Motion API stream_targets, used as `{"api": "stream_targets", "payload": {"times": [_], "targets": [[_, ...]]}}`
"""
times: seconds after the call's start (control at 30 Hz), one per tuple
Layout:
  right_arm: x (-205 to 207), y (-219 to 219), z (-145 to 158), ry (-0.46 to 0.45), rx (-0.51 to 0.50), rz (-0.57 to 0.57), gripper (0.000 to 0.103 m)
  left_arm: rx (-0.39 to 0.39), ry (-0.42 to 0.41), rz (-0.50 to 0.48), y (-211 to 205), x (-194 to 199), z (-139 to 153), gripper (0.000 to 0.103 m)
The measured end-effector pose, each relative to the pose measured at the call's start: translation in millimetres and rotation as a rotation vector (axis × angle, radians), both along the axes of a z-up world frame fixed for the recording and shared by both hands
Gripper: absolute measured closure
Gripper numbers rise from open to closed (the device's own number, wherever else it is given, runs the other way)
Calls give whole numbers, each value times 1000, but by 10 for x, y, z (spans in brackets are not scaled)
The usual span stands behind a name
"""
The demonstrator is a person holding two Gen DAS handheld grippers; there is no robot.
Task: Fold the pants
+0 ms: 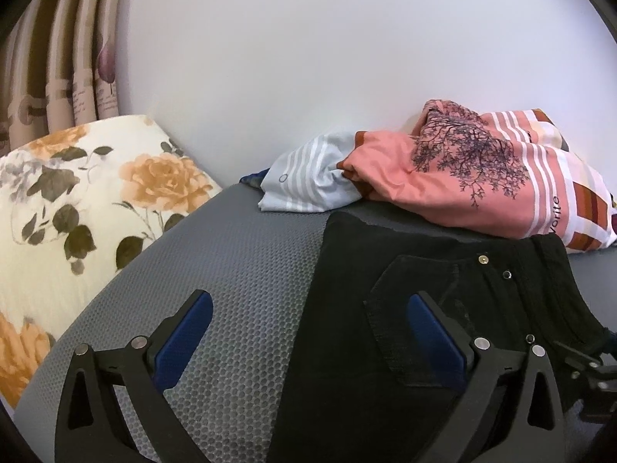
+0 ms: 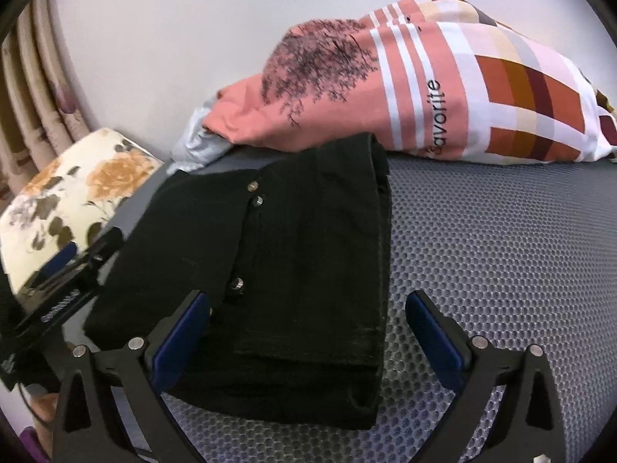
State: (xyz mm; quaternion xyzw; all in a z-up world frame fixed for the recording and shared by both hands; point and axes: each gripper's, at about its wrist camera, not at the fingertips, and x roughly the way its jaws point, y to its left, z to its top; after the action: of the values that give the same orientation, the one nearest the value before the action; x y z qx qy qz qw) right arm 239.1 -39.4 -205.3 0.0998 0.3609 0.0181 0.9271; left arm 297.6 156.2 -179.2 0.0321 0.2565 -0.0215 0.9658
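Note:
The black pants (image 1: 424, 308) lie folded into a compact stack on the grey mesh mat (image 1: 239, 270), with a back pocket and metal rivets showing. My left gripper (image 1: 308, 308) is open and empty, straddling the stack's left edge. In the right wrist view the folded pants (image 2: 293, 262) show their layered right edge. My right gripper (image 2: 308, 308) is open and empty over the stack's near right corner. The left gripper (image 2: 73, 266) shows at the left of that view.
A pink patterned bedding bundle (image 1: 482, 169) and a pale striped cloth (image 1: 304, 181) lie behind the pants against the white wall. A floral pillow (image 1: 77, 200) sits left, curtains (image 1: 58, 58) behind it. The mat (image 2: 501, 250) stretches right of the pants.

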Motion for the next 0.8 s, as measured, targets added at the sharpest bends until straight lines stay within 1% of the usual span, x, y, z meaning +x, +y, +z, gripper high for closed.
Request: {"api": "stream_targets", "payload": {"times": [0.1, 0.2, 0.47, 0.57, 0.67, 0.8], "targets": [[38, 39, -23, 24, -29, 3, 2, 13, -12, 0, -25, -20, 9, 0], [42, 36, -32, 25, -28, -1, 1, 14, -26, -4, -33, -38, 24, 0], [133, -55, -98, 77, 22, -22, 1, 53, -36, -6, -98, -70, 27, 0], [129, -51, -98, 73, 26, -29, 0, 70, -42, -9, -132, -78, 31, 0], [129, -22, -93, 69, 7, -31, 0, 82, -50, -2, -140, -96, 41, 0], [132, -26, -102, 76, 13, -34, 0, 83, -49, -1, -142, -98, 45, 0]]}}
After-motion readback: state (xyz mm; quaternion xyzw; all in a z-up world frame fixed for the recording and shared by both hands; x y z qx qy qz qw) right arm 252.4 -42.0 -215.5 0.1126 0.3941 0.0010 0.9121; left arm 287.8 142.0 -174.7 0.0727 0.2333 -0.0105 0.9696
